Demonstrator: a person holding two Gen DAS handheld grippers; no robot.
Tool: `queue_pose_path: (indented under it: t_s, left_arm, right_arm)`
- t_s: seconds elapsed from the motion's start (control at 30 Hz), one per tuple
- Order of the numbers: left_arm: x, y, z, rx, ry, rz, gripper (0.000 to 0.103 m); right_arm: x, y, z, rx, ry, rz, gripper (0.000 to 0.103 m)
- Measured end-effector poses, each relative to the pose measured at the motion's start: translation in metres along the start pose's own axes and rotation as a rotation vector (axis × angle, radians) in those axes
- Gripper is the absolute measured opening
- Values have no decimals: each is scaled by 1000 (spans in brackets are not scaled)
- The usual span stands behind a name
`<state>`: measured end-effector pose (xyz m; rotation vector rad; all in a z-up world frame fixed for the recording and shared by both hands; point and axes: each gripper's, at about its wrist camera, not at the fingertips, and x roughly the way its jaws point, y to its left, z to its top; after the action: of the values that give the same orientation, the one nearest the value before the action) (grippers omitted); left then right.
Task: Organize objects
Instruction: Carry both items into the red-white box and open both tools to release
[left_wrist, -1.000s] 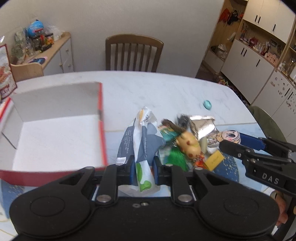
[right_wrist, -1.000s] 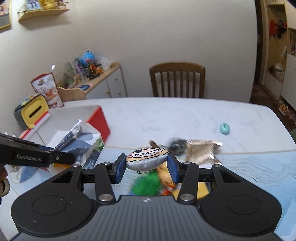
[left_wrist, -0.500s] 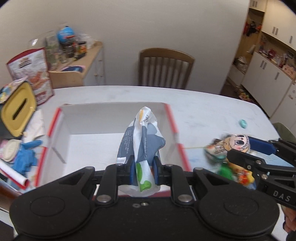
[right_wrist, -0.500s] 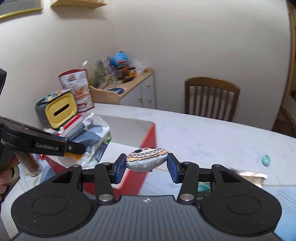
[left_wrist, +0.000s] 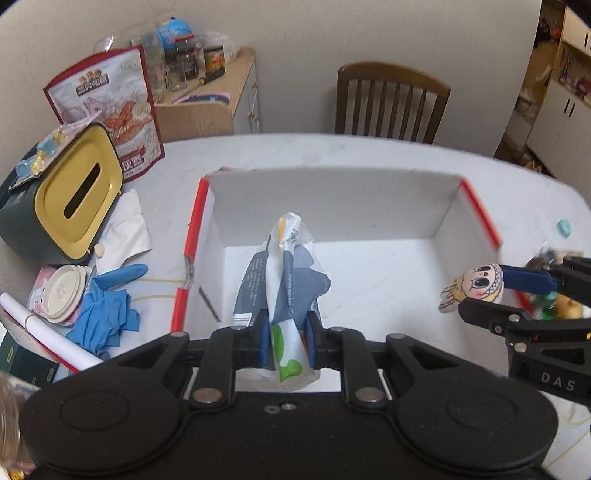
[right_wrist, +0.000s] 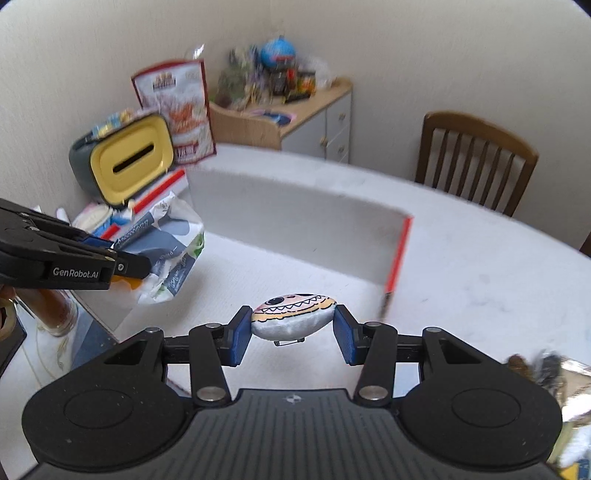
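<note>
The crinkled plastic snack bag (left_wrist: 284, 280), upright with its long axis vertical, hangs over the open white cardboard box (left_wrist: 332, 199), pinched in the left hand-held gripper (left_wrist: 284, 343). The soft oval plush toy (right_wrist: 293, 315), lying crosswise, sits clamped in the right hand-held gripper (right_wrist: 293, 332) over the box's right side, near its red edge.

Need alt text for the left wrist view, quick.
The left gripper is shut on a crumpled snack bag over the open white box. The right gripper holds a plush face toy at the box's right edge.
</note>
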<state>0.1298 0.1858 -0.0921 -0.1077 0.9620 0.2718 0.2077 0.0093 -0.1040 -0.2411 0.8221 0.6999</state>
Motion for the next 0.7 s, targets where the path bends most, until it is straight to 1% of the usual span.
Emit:
queue_pose_path:
  t_s: [0.17, 0.2, 0.37, 0.5, 0.63, 0.7]
  left_arm:
    - [22, 8, 0, 22, 47, 10, 18]
    - [26, 9, 0, 29, 54, 13, 18]
    - [39, 12, 1, 48, 88, 23, 18]
    - [46, 9, 3, 85, 103, 25, 18]
    - [55, 10, 2, 90, 150, 6, 19]
    - [56, 10, 2, 96, 156, 7, 20]
  right_arm:
    - [29, 9, 3, -15, 94, 18, 47]
    - [31, 12, 3, -38, 93, 5, 47]
    - [46, 21, 9, -58, 143, 13, 47]
    - [59, 28, 10, -98, 209, 8, 47]
    - [68, 28, 9, -86, 256, 10, 48]
    - [69, 27, 9, -79, 259, 11, 48]
